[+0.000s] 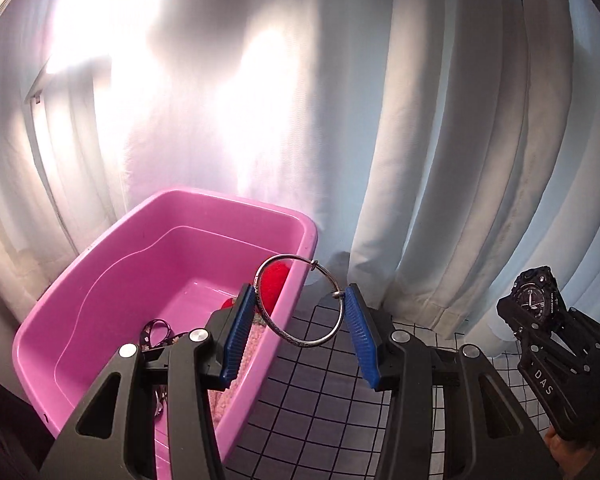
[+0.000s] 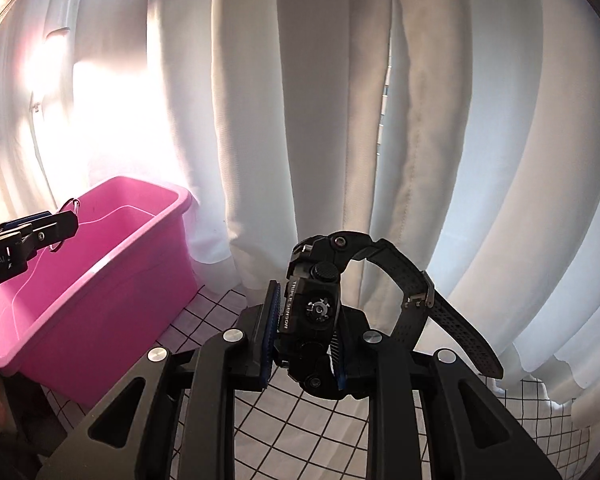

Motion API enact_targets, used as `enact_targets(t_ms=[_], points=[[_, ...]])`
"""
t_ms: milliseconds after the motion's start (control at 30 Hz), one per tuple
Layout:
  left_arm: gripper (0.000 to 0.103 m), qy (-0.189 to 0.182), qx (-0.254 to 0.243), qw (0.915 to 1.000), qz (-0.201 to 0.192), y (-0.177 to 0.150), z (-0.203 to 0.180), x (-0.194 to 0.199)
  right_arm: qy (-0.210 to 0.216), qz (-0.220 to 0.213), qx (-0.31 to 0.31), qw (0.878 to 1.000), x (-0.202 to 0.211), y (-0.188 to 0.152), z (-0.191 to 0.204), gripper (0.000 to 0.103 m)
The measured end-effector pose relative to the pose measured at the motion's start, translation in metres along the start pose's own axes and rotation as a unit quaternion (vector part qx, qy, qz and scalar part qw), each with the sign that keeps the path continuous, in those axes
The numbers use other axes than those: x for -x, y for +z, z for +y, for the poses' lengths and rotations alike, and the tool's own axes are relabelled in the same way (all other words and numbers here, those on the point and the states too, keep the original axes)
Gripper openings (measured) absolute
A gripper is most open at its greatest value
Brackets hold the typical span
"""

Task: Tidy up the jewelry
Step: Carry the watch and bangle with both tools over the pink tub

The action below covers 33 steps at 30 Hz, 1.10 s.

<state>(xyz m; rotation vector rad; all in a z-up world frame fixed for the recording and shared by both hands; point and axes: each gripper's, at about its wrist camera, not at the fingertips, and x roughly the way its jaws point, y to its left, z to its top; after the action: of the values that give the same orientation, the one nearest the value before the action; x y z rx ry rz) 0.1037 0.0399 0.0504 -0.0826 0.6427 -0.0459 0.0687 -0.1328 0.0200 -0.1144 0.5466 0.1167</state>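
My left gripper (image 1: 300, 312) is shut on a silver bangle (image 1: 296, 342), held across its width between the blue pads, above the right rim of a pink tub (image 1: 112, 272). The tub holds a red fluffy item (image 1: 274, 284), a dark strap (image 1: 156, 330) and pink fabric. My right gripper (image 2: 306, 336) is shut on a black wristwatch (image 2: 316, 300), its strap (image 2: 432, 304) arching to the right. The right gripper with the watch (image 1: 534, 298) also shows at the right of the left wrist view. The left gripper (image 2: 66, 220) and the tub (image 2: 100, 280) show at the left of the right wrist view.
A white cloth with a black grid (image 1: 324, 408) covers the table under both grippers. White curtains (image 2: 340, 120) hang close behind the tub and the table's back edge. Bright light comes through them at the left.
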Motion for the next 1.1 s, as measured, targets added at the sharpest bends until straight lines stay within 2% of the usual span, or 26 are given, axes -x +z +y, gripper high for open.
enact_targets(t_ms=[333, 567, 833, 1100], points=[[0.045, 0.077, 0.049, 0.9958, 0.000, 0.014, 0.090, 0.008, 0.082, -0.012, 0.047, 0.995, -0.022, 0.046, 0.102, 0.022], [0.045, 0.111, 0.076, 0.9909, 0.004, 0.010, 0.145, 0.010, 0.122, -0.015, 0.088, 0.989, -0.034, 0.069, 0.169, 0.022], [0.045, 0.135, 0.095, 0.9858, 0.028, 0.006, 0.179, -0.006, 0.151, 0.007, 0.118, 0.981, -0.055, 0.082, 0.224, 0.022], [0.045, 0.141, 0.113, 0.9820, 0.057, -0.002, 0.194, -0.023, 0.156, 0.055, 0.125, 0.978, -0.087, 0.079, 0.245, 0.022]])
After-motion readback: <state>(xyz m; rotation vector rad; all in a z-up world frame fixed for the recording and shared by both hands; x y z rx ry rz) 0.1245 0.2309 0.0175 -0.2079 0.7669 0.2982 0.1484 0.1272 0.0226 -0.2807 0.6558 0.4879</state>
